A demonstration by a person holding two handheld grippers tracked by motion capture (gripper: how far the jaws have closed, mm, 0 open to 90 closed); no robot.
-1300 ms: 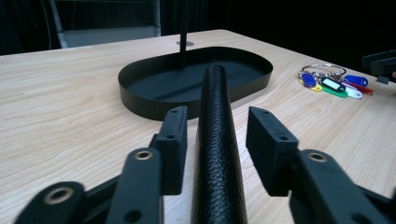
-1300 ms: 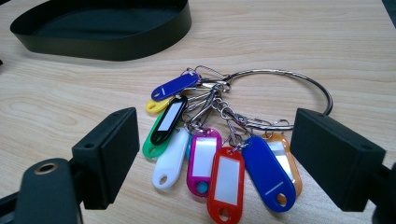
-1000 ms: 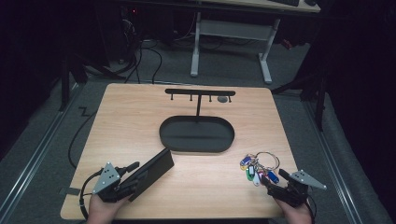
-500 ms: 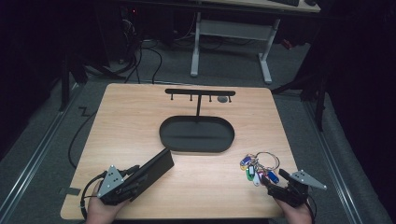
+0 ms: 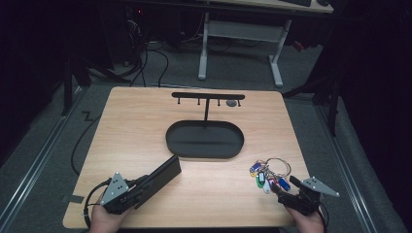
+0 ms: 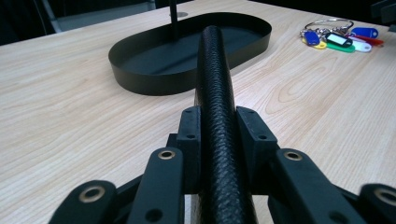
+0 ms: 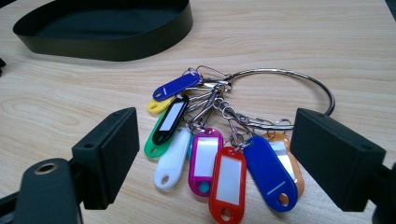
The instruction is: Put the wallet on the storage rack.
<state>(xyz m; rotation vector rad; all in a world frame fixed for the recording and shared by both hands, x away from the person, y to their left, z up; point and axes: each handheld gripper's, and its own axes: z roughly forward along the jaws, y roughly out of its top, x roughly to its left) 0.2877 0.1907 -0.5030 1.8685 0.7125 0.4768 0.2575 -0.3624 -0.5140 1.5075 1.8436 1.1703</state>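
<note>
A flat black case with a grained leather surface (image 5: pixel 163 175) lies near the table's front left, pointing toward the tray. My left gripper (image 5: pixel 145 187) has just been closing, and its pads now press both sides of the case's near end. In the left gripper view the case (image 6: pixel 215 93) stands on edge between the pads. At the front right a metal ring with several coloured key tags (image 5: pixel 268 174) rests on the wood. My right gripper (image 5: pixel 284 190) is open just in front of it. In the right gripper view the tags (image 7: pixel 210 154) lie between its wide-set fingers (image 7: pixel 112 149), untouched.
A black oval tray (image 5: pixel 167 138) sits mid-table, with a thin post rising from it to a hook bar (image 5: pixel 208 95) at the back. Bare wood (image 5: pixel 214 194) lies between the two grippers. The table's front edge is just under both hands.
The left gripper's jaws have drawn in onto the black case. Both hands, the case and the key ring stay where they were.
</note>
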